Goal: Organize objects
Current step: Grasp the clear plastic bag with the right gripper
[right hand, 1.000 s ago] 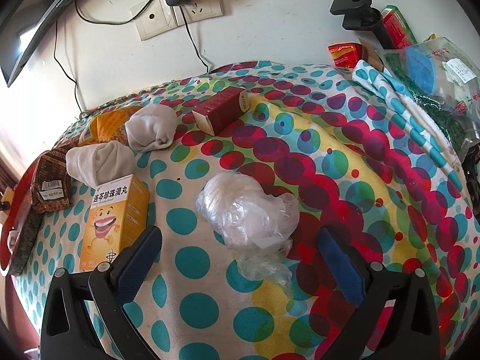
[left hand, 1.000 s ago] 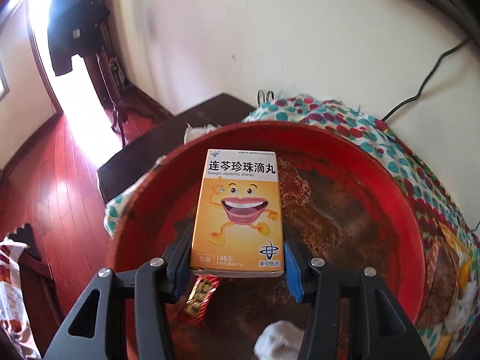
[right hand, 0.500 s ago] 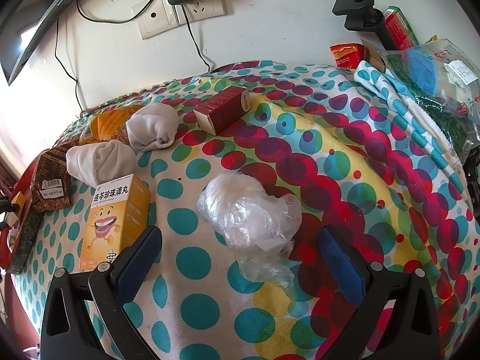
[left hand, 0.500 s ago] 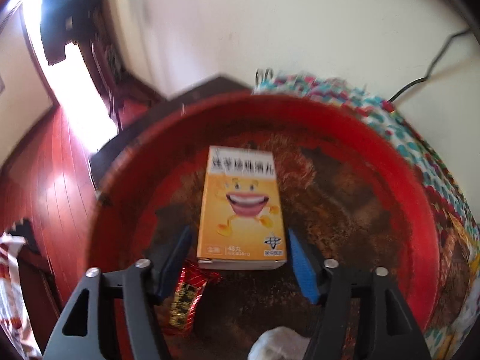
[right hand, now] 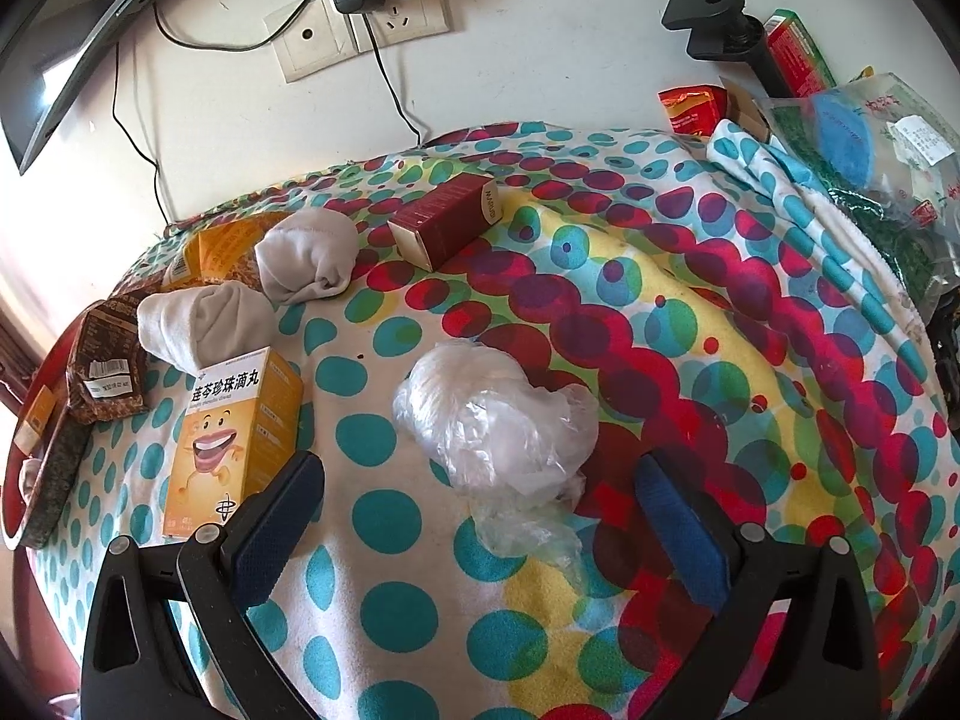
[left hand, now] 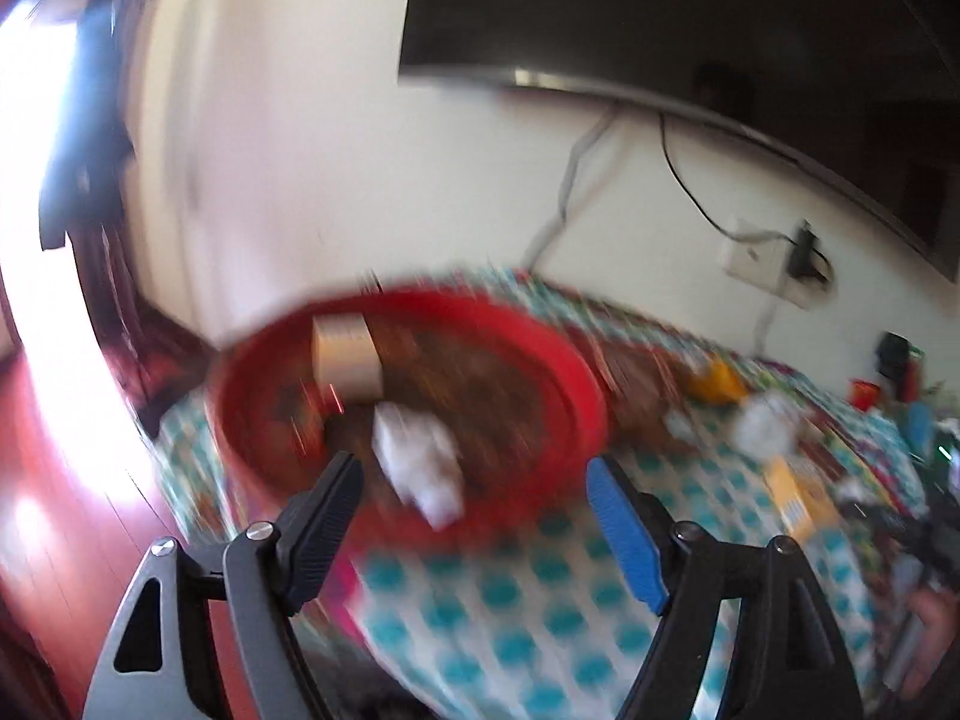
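Observation:
The left wrist view is blurred. A red tray [left hand: 558,360] sits at the table's left end and holds a yellow medicine box [left hand: 345,357], a white wad [left hand: 420,462] and a small red packet [left hand: 309,420]. My left gripper [left hand: 474,516] is open and empty, drawn back from the tray. My right gripper [right hand: 480,522] is open and empty just in front of a crumpled clear plastic bag [right hand: 498,420]. A second yellow medicine box [right hand: 234,438] lies to its left. Two rolled grey socks [right hand: 306,264] [right hand: 204,318] and a dark red box [right hand: 447,219] lie farther back.
The table has a polka-dot cloth [right hand: 660,312]. Brown snack packets [right hand: 108,372] lie by the tray rim [right hand: 54,468]. Bags and boxes [right hand: 858,138] pile up at the right. A wall socket with a charger [right hand: 360,6] and a TV [left hand: 720,60] are behind.
My left gripper let go of the yellow box in the red tray, opened wide, and pulled back and swung right. The right gripper has barely moved.

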Demonstrator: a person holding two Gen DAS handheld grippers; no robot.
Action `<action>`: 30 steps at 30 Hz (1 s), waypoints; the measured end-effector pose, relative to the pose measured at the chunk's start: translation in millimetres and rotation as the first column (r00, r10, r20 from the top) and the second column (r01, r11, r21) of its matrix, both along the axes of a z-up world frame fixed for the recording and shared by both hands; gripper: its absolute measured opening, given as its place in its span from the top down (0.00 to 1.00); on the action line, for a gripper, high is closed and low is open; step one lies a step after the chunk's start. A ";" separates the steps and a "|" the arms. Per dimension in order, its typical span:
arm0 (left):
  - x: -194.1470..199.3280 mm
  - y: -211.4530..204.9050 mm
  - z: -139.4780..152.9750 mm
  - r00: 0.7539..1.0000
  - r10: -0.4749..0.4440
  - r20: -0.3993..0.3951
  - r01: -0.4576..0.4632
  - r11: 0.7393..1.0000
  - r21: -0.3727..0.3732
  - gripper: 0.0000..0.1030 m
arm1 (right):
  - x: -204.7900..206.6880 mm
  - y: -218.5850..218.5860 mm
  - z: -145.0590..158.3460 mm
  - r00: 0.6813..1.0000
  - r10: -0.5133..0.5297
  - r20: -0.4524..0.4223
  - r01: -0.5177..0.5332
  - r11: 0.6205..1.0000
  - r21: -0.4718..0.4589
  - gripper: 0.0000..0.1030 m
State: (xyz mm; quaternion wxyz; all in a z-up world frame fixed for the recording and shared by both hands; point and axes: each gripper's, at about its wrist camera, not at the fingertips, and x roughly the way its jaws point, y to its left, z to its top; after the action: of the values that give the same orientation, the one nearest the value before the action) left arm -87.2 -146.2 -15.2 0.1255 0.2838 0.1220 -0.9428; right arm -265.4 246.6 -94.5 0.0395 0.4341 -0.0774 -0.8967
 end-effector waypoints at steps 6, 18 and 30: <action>22.0 26.1 -46.0 0.994 -0.085 0.068 0.084 0.996 0.011 0.23 | -4.0 -2.1 0.5 1.000 -0.012 0.006 0.012 0.999 0.038 0.10; 35.6 26.8 -43.7 0.994 -0.101 0.044 0.098 0.993 0.067 0.23 | 3.0 -8.5 16.7 1.000 0.000 -0.026 0.002 0.997 0.072 0.68; 43.5 22.5 -38.4 0.996 -0.050 0.071 0.049 0.999 0.025 0.23 | 12.1 -102.9 69.5 0.967 0.216 -0.136 -0.202 0.973 0.107 0.68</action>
State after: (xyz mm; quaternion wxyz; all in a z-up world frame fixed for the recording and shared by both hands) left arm -43.7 -123.7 -53.7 0.1032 0.3219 0.1212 -0.9333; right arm -253.4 143.7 -24.9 0.1195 0.3738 0.0134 -0.9197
